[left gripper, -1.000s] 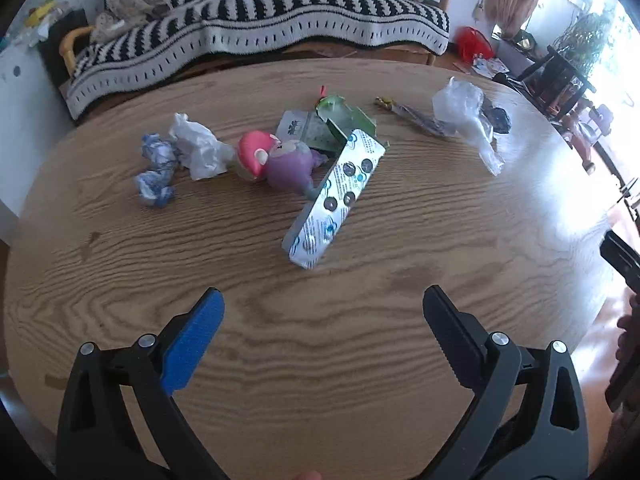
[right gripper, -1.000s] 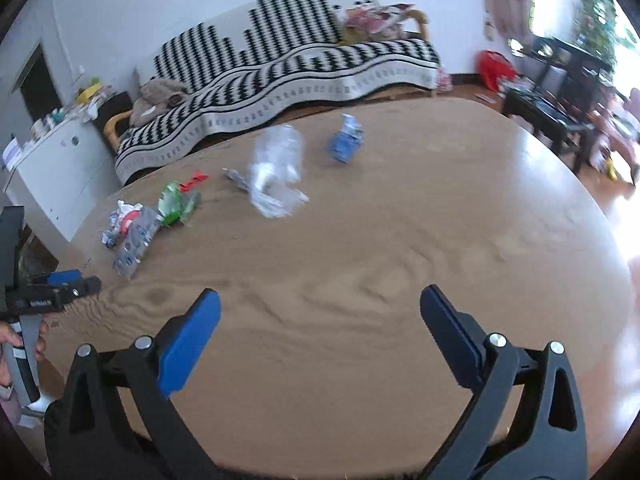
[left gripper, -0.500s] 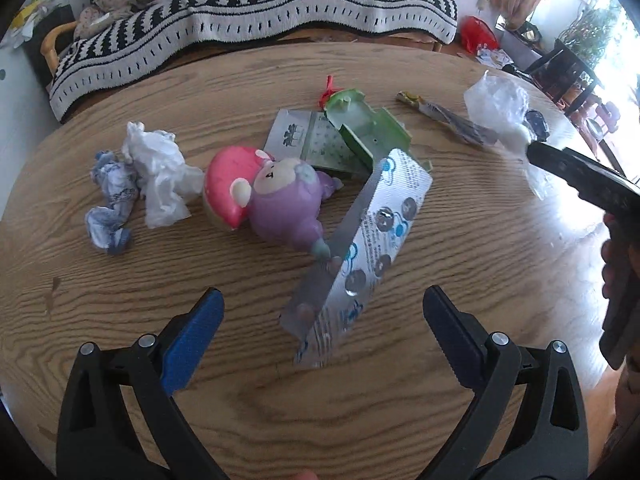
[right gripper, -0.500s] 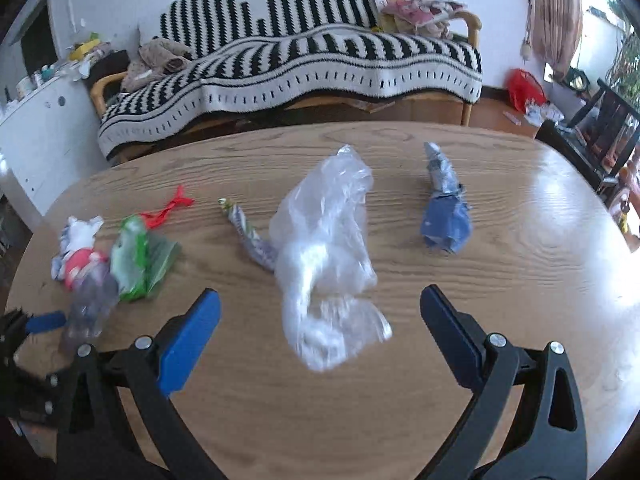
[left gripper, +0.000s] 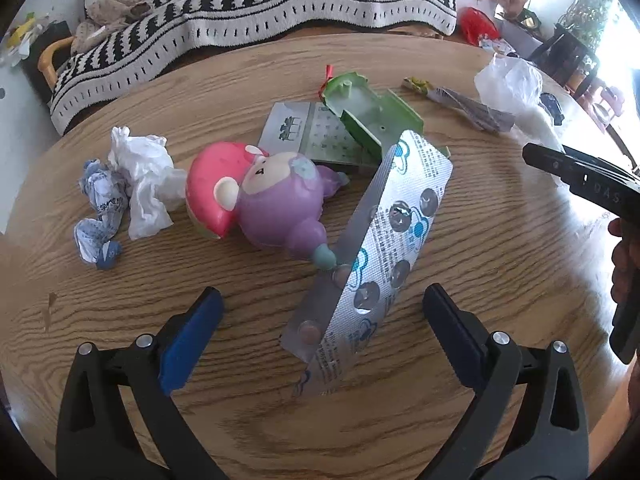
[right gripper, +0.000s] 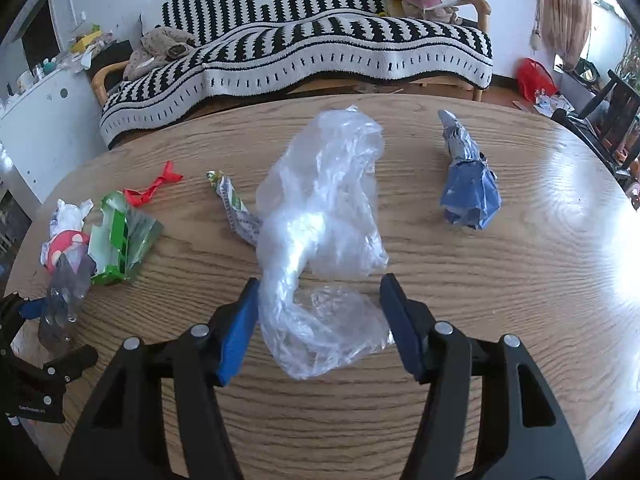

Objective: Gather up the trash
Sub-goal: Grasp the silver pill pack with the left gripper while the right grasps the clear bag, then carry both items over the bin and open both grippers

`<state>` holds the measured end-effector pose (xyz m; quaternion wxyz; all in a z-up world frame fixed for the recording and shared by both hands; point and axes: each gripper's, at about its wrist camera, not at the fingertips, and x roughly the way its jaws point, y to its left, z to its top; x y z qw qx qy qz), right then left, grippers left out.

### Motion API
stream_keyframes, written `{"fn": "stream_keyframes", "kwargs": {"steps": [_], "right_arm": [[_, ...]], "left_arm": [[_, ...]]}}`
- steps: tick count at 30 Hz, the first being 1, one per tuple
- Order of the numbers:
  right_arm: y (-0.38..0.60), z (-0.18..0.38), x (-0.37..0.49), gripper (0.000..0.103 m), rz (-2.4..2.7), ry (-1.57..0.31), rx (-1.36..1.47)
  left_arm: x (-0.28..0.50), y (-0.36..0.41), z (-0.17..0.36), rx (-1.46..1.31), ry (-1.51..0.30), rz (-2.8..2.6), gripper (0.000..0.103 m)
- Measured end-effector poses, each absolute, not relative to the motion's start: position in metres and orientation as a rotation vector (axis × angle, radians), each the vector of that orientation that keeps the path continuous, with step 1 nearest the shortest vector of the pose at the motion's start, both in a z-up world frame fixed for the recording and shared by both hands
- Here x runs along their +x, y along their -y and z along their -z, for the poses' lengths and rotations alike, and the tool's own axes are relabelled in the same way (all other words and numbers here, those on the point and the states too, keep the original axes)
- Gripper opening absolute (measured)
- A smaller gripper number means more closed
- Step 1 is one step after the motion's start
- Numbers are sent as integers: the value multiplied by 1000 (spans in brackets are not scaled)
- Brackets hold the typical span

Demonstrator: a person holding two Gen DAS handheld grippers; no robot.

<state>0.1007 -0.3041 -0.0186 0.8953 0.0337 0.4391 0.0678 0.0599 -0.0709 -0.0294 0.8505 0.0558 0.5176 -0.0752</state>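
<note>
In the left wrist view my left gripper (left gripper: 322, 300) is open, its fingers on either side of the near end of a silver pill blister pack (left gripper: 376, 248) that lies on the wooden table (left gripper: 500, 248). In the right wrist view my right gripper (right gripper: 318, 300) is open but narrowed, its fingers close on both sides of a crumpled clear plastic bag (right gripper: 324, 232); the left finger touches it. A crumpled blue wrapper (right gripper: 470, 184) lies to the bag's right.
Behind the blister pack lie a pink-and-purple toy (left gripper: 260, 196), a green plastic piece (left gripper: 372, 116), a printed card (left gripper: 308, 132), white tissue (left gripper: 144, 176), a blue-white paper wad (left gripper: 100, 216) and a folded wrapper (left gripper: 460, 108). A red ribbon (right gripper: 154, 188) lies far left. A striped sofa (right gripper: 304, 52) stands behind.
Both grippers moved forward and down: the left onto the blister pack's near end, the right around the plastic bag. The right jaws narrowed towards the bag.
</note>
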Motion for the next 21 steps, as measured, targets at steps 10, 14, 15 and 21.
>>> {"fn": "stream_keyframes", "kwargs": {"steps": [10, 14, 15, 21], "right_arm": [[310, -4, 85, 5, -207, -871, 151], [313, -29, 70, 5, -216, -814, 144], [314, -36, 66, 5, -220, -804, 145], [317, -76, 36, 5, -231, -736, 133]], "left_arm": [[45, 77, 3, 84, -1016, 185, 26], [35, 77, -15, 48, -988, 203, 26], [33, 76, -19, 36, -985, 208, 26], [11, 81, -51, -7, -942, 226, 26]]}}
